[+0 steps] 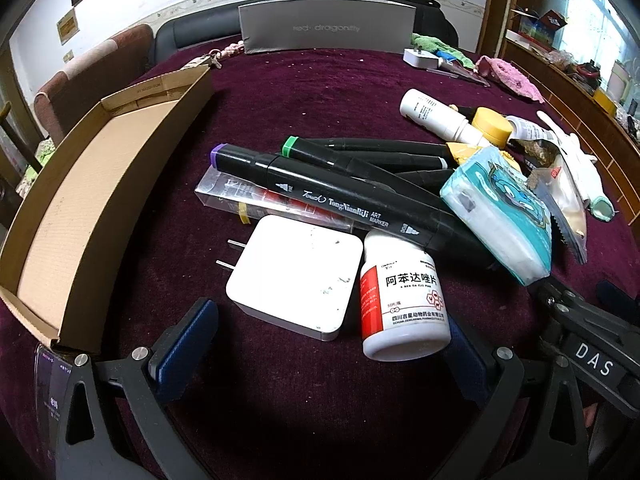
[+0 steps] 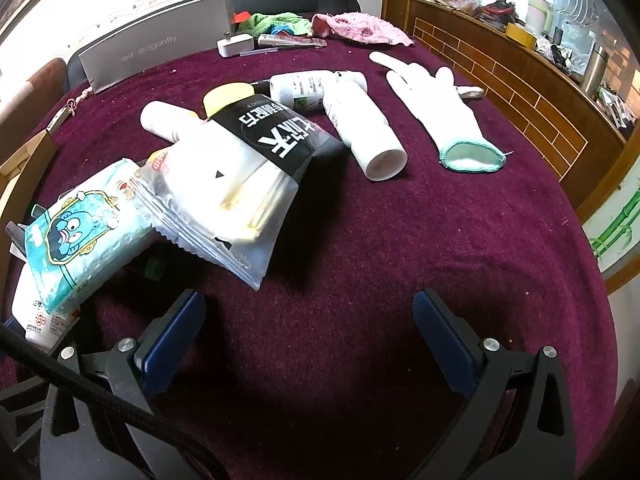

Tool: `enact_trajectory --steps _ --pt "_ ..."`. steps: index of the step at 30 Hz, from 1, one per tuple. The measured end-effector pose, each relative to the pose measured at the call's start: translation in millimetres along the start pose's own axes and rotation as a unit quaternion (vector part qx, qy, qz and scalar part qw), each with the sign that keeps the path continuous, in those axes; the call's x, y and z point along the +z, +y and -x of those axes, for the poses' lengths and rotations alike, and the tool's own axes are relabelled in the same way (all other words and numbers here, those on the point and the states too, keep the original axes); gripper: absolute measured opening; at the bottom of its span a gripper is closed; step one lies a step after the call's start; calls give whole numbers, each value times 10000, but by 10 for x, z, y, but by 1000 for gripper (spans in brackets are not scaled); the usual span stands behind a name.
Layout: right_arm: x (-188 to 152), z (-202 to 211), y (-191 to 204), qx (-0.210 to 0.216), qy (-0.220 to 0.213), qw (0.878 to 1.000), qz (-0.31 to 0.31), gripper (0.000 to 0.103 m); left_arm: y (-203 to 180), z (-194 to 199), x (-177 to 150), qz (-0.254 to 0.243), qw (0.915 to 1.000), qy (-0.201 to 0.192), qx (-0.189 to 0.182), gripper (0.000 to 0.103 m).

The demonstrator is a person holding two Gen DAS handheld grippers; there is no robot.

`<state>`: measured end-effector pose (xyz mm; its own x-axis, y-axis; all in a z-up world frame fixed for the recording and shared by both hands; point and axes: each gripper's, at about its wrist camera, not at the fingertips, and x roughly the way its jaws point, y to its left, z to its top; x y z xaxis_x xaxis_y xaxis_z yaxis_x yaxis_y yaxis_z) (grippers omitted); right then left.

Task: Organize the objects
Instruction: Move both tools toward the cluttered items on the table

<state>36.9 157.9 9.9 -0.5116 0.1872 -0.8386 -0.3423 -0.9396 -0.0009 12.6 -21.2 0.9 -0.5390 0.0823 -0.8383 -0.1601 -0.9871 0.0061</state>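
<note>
Left gripper (image 1: 326, 344) is spread wide over the maroon-covered bench (image 1: 280, 392), nothing pinched. Just past its fingers, the white charger plug (image 1: 294, 276) lies flat, prongs pointing to nine o'clock, and touching its three o'clock side is the white pill bottle (image 1: 404, 300) with a red-and-white label, lying on its side, its base toward the camera. Beyond them, a clear flat packet (image 1: 260, 200) with a yellow band lies under a heap of black art markers (image 1: 344, 200); one has a purple cap end, another a green one. At three o'clock of the markers, the teal tissue pack (image 1: 500, 216) leans on the pile. Further out at one o'clock sit a white squeeze bottle (image 1: 436, 114) and a yellow-capped jar (image 1: 492, 126).

At nine o'clock, the open cardboard box (image 1: 72, 208) holds nothing that shows here.

Right gripper (image 2: 308, 340) is also spread, hanging over bare cloth. At ten o'clock, the tissue pack with its blue cartoon face overlaps a clear snack packet (image 2: 240, 184) with a black band. Beyond that, a white tube bottle (image 2: 364, 136) lies on its side, and at one o'clock a white glove (image 2: 440, 108) with a green cuff lies flat, well apart from the pile.

Far back, a grey box (image 1: 328, 28) stands upright at twelve o'clock, with a pink cloth (image 2: 360, 28) near it.
</note>
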Motion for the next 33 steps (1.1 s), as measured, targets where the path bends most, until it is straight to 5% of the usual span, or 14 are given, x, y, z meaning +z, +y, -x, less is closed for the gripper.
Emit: enact_trajectory --steps 3,10,19,25,28,30,32,33 --pt "-11 7 -9 33 -32 10000 -17 103 43 14 12 -246 9991 112 -323 101" --pt "-18 35 -48 198 -98 9997 -95 103 331 119 11 19 9923 0 -1241 101" --pt "-29 102 -200 747 -279 9956 -493 103 372 400 -32 -255 9959 -350 -797 101" --pt "-21 105 -213 814 -295 9948 -535 103 259 601 -33 -597 9920 -552 -962 100" --pt "-24 107 -212 815 -297 9948 -535 103 85 553 -14 -897 9891 -435 -1085 88" --pt "-26 109 -214 815 -297 9948 -534 103 -13 542 -20 -1082 9871 -408 -1111 69" --pt "-25 111 -212 819 -299 9947 -538 103 -95 457 -10 -1225 9855 -225 -1151 36" --pt "-25 111 -211 817 -298 9948 -536 103 -110 419 -2 -1216 9858 -158 -1151 35"
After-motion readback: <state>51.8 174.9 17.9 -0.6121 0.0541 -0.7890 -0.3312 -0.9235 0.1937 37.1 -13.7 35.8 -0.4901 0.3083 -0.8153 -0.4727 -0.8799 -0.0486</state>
